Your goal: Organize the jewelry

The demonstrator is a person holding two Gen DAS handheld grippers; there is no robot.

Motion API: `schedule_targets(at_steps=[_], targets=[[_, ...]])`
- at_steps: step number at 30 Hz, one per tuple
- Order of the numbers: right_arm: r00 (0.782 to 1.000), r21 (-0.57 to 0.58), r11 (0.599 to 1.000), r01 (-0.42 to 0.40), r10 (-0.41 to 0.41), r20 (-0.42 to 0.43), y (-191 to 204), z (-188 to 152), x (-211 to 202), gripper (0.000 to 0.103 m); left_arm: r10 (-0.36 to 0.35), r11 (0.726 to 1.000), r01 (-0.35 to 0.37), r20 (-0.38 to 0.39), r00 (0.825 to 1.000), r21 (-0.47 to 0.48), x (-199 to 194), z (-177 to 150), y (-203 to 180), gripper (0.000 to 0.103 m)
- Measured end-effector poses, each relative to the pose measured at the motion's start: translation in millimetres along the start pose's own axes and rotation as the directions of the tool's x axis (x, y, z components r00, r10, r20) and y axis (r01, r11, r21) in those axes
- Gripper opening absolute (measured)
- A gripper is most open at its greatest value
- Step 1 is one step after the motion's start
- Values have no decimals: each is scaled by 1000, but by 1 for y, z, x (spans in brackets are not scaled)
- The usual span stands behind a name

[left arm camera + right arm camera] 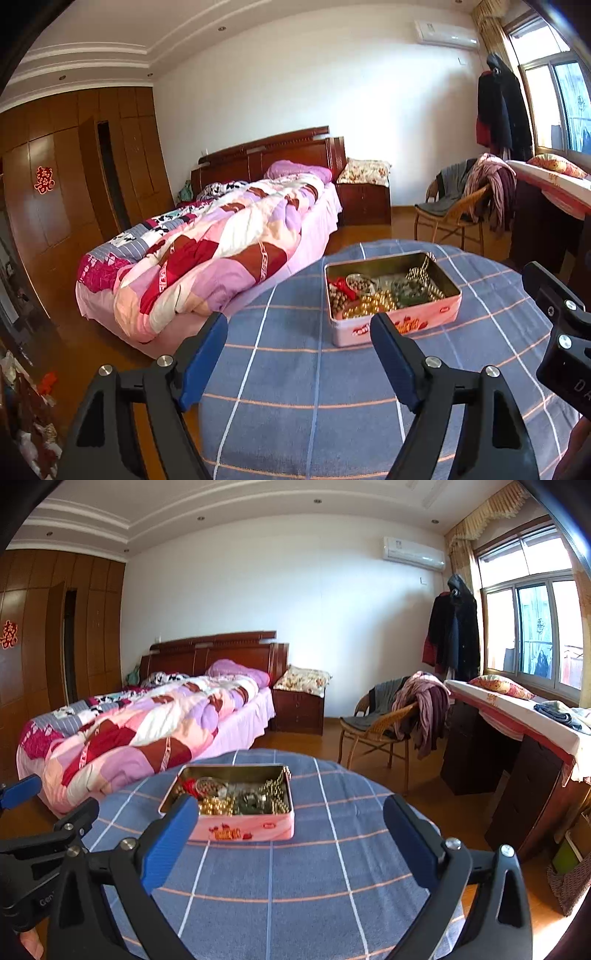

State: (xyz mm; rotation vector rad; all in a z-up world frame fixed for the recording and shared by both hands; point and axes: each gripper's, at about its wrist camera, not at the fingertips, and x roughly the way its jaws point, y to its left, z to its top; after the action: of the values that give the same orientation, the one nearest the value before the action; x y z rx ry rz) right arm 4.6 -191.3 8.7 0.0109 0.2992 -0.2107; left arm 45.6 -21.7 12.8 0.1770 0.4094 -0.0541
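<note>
Left gripper point(299, 354) and right gripper point(291, 834) both spread wide, empty, above the checked cloth point(258, 886). Ahead, the open tin point(236, 830) holds tangled beads point(216, 806). Advise lifting one strand at a time.

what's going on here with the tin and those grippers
A person holds a hand-held gripper in each hand over a round table with a blue checked cloth. Both the left hand-held gripper and the right hand-held gripper are open and empty. An open pink tin sits on the cloth, with gold beads, a red piece and other jewelry jumbled inside. Nothing is being touched now.
</note>
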Motion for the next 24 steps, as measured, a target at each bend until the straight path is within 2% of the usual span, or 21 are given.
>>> schedule_targets(at_steps=[4, 24], targets=[[1000, 9, 1000, -2, 2, 11, -1, 1, -1, 103, 6, 1000, -6, 25, 1000, 10, -6, 3, -2, 87], [1000, 29, 1000, -5, 6, -8, -2, -2, 0, 103, 1, 1000, -1, 6, 1000, -2, -5, -1, -3, 88]])
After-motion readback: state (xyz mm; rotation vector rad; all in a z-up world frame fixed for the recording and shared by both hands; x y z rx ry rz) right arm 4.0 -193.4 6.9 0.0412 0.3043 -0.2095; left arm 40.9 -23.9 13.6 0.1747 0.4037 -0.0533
